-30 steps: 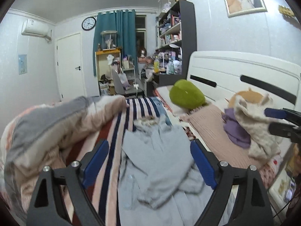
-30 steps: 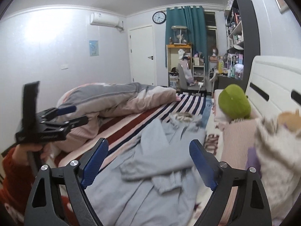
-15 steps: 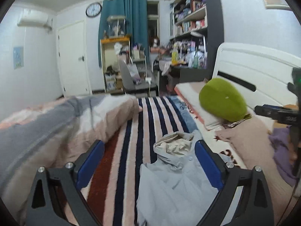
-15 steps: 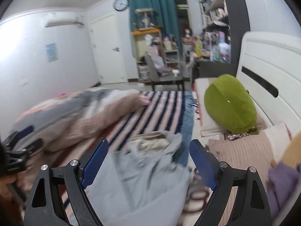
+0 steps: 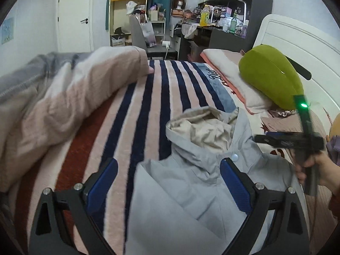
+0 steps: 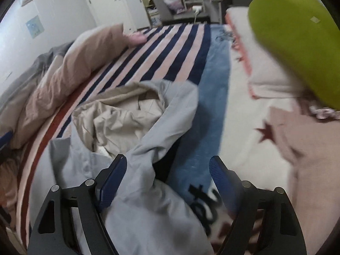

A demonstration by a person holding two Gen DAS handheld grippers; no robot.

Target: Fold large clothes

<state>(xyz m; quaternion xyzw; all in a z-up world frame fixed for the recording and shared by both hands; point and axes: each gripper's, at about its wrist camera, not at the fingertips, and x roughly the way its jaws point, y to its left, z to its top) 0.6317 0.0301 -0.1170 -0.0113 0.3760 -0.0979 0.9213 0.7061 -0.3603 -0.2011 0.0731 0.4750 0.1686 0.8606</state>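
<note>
A light grey hooded jacket with a beige-lined hood lies crumpled on the striped bed cover. My left gripper is open and hovers low over the jacket's collar area, below the hood. My right gripper is open, low over the jacket's right shoulder edge, next to the beige hood lining. In the left wrist view the right gripper shows at the right, held in a hand.
A bunched pink and grey duvet lies on the left of the bed. A green cushion rests on pillows by the white headboard. A desk, chair and shelves stand beyond the bed's end.
Both grippers have moved forward and down toward the jacket's hood. The hood and collar are now close below the fingers. Both stay open.
</note>
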